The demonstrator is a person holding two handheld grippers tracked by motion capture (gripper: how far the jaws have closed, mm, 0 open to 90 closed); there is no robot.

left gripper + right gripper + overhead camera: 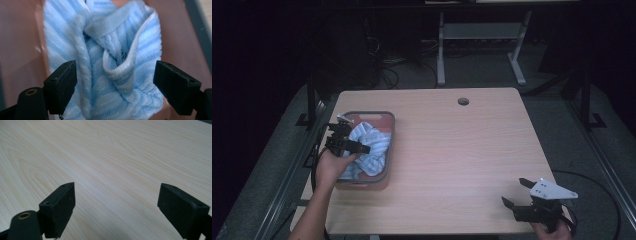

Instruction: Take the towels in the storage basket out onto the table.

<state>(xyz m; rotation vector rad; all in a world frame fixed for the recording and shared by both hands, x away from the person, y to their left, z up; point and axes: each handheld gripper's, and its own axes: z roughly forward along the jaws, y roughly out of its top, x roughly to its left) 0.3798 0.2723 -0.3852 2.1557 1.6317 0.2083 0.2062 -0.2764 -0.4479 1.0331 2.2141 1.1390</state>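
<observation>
High view: the left gripper (346, 141) hangs over the pinkish tray (388, 131) at the table's (462, 150) left side, where the blue striped towel (374, 145) lies bunched. The right gripper (518, 193) sits near the front right corner, jaws spread.

Left gripper view: jaws wide apart, flanking the crumpled towel (110, 62), pinching nothing.

Right gripper view: jaws spread over bare wood (112, 157).

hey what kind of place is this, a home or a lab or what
Probably a lab or workshop: a bare wooden table with a cable hole, loose cables on the floor, and another metal-legged workbench behind.
</observation>
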